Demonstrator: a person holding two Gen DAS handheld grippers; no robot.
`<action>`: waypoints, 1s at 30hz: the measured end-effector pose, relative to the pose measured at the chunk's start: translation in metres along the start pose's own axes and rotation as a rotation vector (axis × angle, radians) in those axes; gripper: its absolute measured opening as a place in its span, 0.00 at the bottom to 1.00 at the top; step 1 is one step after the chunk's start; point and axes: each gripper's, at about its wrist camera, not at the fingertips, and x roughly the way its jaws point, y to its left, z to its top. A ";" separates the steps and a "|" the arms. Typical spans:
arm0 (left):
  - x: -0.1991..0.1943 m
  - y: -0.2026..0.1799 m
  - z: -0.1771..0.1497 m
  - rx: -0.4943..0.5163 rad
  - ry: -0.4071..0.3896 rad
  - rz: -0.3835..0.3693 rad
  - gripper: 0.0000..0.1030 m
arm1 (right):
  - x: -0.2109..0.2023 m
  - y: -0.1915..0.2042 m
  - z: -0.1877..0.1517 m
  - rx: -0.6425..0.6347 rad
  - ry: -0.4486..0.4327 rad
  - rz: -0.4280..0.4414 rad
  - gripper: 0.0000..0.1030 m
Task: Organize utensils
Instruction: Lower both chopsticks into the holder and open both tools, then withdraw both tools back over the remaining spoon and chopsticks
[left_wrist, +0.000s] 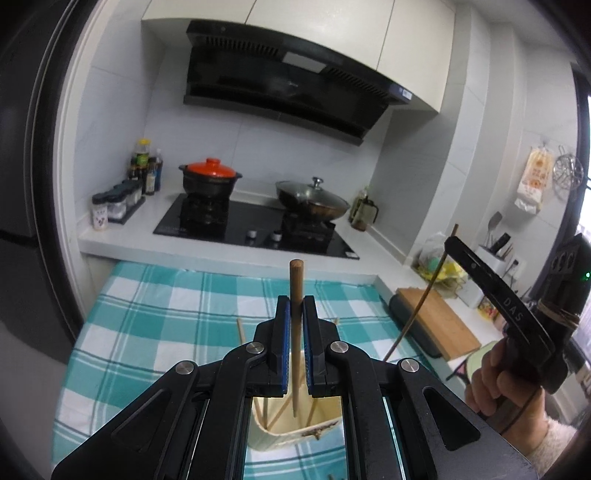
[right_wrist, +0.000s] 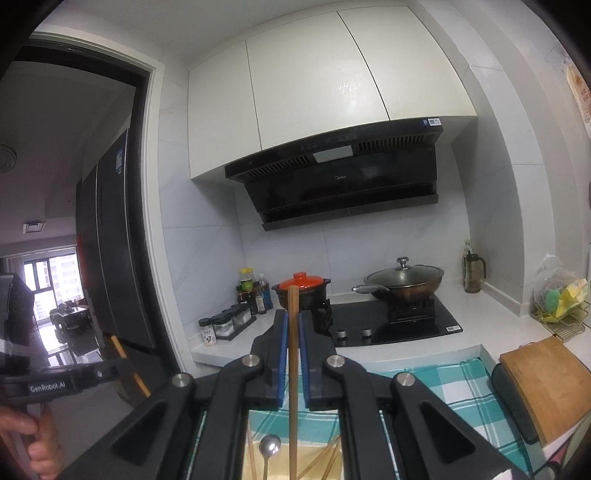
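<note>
The left tool (left_wrist: 295, 310) is clamped on a brown chopstick (left_wrist: 296, 295) held upright, its tip down inside a cream holder (left_wrist: 280, 428) on the checked cloth (left_wrist: 166, 314) over the tabletop. The right tool (right_wrist: 291, 328) grips a second chopstick (right_wrist: 293, 350) upright over the same holder, where a spoon (right_wrist: 269, 445) and more chopsticks rest.

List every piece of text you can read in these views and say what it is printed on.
"DAS": on the right gripper, along its finger.
"GenRobot.AI": on the left gripper.
"Midea": faint logo on the range hood.
Too small or blurred: hood sticker, spice jar label, hanging bag.
</note>
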 end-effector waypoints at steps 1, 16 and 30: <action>0.010 0.000 -0.003 0.003 0.021 0.004 0.05 | 0.011 -0.002 -0.005 0.002 0.012 -0.005 0.06; 0.119 -0.014 -0.047 0.083 0.297 0.062 0.09 | 0.133 -0.030 -0.123 0.072 0.518 0.015 0.08; -0.040 0.019 -0.120 0.256 0.339 0.165 0.79 | -0.011 -0.038 -0.088 -0.076 0.502 -0.015 0.37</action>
